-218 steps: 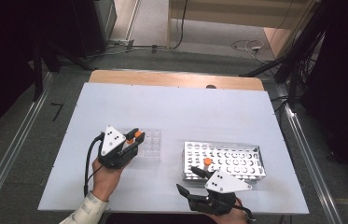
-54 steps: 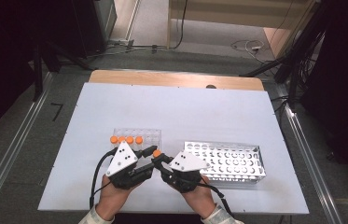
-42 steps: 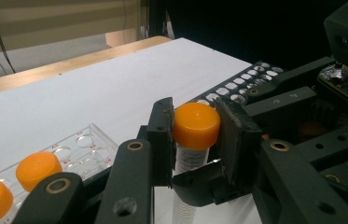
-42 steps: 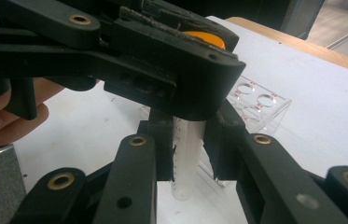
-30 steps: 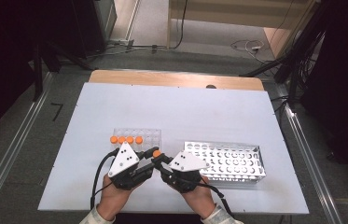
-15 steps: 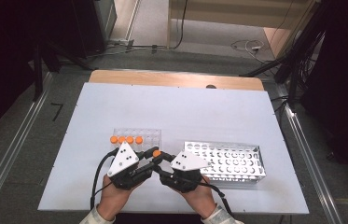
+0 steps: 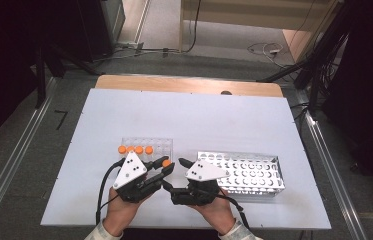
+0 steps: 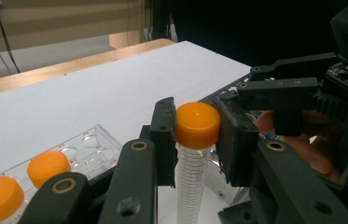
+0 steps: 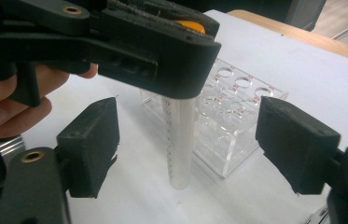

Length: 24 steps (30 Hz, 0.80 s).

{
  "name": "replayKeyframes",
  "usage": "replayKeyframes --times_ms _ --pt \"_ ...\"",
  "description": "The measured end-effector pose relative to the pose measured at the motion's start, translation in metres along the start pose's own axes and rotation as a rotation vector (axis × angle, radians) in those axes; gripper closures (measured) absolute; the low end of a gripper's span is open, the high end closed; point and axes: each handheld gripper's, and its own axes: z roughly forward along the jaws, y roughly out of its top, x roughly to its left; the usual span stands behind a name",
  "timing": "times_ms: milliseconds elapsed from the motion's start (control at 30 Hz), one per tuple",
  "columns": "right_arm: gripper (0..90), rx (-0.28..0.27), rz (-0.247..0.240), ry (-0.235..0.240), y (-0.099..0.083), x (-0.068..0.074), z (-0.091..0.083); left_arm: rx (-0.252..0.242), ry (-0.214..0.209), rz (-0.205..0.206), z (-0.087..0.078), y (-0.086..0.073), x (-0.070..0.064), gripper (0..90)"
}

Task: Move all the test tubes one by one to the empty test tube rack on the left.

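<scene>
The left gripper (image 8: 198, 140) has its fingers (image 8: 164, 140) pinching the orange cap (image 8: 198, 125) of a clear graduated centrifuge tube (image 8: 191, 184), which hangs upright below the cap, above the table (image 7: 214, 117). In the right gripper view the same tube (image 9: 179, 140) stands between the spread fingers (image 9: 92, 144) of the right gripper (image 9: 195, 149), which flank it on both sides without touching it; its lower end hangs just above the white tabletop. In the high view the two grippers meet tip to tip near the front edge of the table, with the left gripper (image 7: 160, 169) beside the right gripper (image 7: 174, 181). Just behind them sits a clear plastic tube rack (image 7: 161, 147) carrying four orange-capped tubes (image 7: 135, 149) in a row. To the right lies a perforated metal tube rack (image 7: 246, 172), just beside the right hand (image 7: 214, 212).
</scene>
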Motion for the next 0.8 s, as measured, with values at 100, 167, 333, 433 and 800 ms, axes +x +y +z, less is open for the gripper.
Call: replayKeyframes --times_ms 100,167,333,433,800 --pt "19.5 -0.003 -0.006 -0.003 0.000 0.000 -0.004 -0.006 0.005 -0.004 -0.001 0.000 0.000 69.8" --pt "19.1 -0.007 -0.008 0.000 0.000 0.000 -0.007 -0.009 0.007 -0.007 -0.001 0.000 0.001 69.8" --pt "18.3 -0.019 -0.002 -0.012 0.000 -0.001 -0.019 -0.012 0.006 -0.010 -0.002 0.001 0.001 69.8" --pt "18.6 -0.023 -0.001 -0.019 -0.002 -0.002 -0.026 -0.016 0.008 -0.011 -0.003 0.002 0.001 69.7" --pt "18.8 -0.023 0.028 -0.059 -0.013 -0.016 -0.047 -0.027 0.014 -0.020 -0.007 0.006 0.005 69.7"
